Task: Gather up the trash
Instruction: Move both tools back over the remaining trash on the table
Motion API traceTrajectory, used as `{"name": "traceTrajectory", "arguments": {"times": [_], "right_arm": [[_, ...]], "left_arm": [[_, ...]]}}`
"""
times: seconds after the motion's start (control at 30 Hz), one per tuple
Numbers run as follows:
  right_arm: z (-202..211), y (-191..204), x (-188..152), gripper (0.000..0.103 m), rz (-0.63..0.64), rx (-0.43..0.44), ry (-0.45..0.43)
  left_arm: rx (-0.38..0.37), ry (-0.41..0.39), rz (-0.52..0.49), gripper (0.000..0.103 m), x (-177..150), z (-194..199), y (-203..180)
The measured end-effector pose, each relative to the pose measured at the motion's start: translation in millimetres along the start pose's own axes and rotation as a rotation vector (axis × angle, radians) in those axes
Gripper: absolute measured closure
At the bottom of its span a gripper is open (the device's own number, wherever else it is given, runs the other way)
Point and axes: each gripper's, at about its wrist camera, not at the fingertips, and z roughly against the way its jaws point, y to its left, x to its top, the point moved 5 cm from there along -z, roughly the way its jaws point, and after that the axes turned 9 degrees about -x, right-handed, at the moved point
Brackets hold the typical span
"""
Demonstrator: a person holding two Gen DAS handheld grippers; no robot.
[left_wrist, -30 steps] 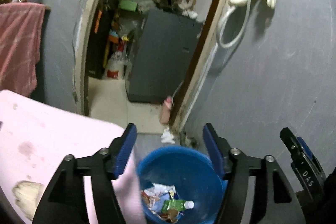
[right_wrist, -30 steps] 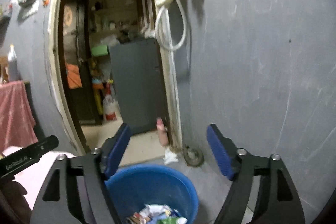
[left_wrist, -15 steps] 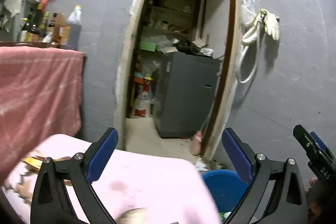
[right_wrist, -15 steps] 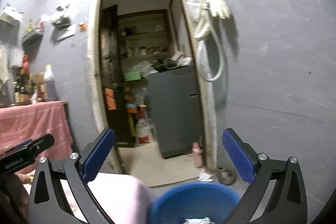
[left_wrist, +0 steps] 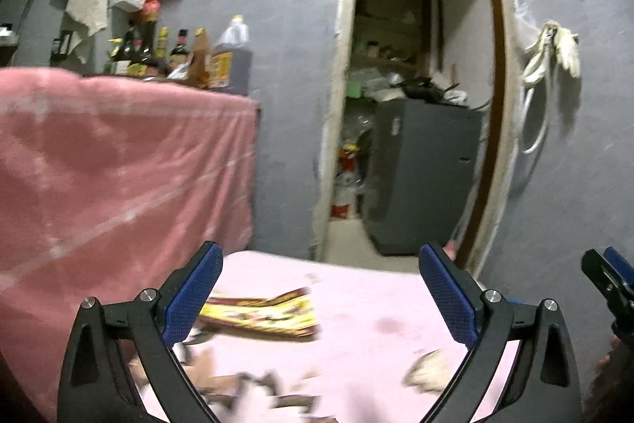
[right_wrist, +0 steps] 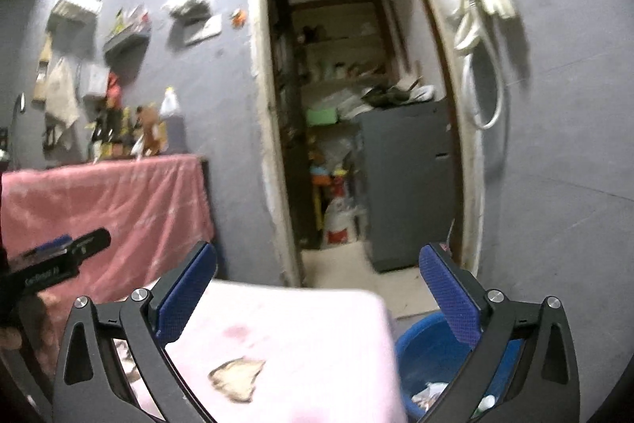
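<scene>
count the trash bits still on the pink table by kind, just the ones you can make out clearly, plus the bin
yellow and red snack wrapper: 1
flat tan crumpled scrap: 1
blurred brown scraps at the near edge: several, too smeared to count
blue bin beside the pink table: 1
Total told apart clearly: 2 trash pieces and 1 bin

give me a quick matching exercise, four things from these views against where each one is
Things:
1. blue bin
2. yellow wrapper
3. white hose
4. bottles

Places:
a. hanging on the wall right of the doorway
b. on the floor beside the pink table
c. on the counter draped in red cloth
d. lying on the pink table

Pairs: 1-b, 2-d, 3-a, 4-c
</scene>
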Motion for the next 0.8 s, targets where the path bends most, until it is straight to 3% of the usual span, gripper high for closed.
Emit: {"name": "traceTrajectory", "arguments": {"times": [0.27,0.57,0.8], "right_arm": [[-17.7,41.8,-33.4,0.000,0.080,0.047,0.152],[-35.4,62.9,-79.1,0.000,0.100,0.075,0.378],[-46.8,73.6,-101.3,0.000,0.127,0.058,0.480]], "left_arm": [[0.068,0.057,0.052,0.006,-33.7,2.4,64.2],[0.056,0.183,0.085,0.006,-60.5,-8.4,101.6],[0.052,0.238,0.154,0.006,-67.4,-16.6,120.6]]}}
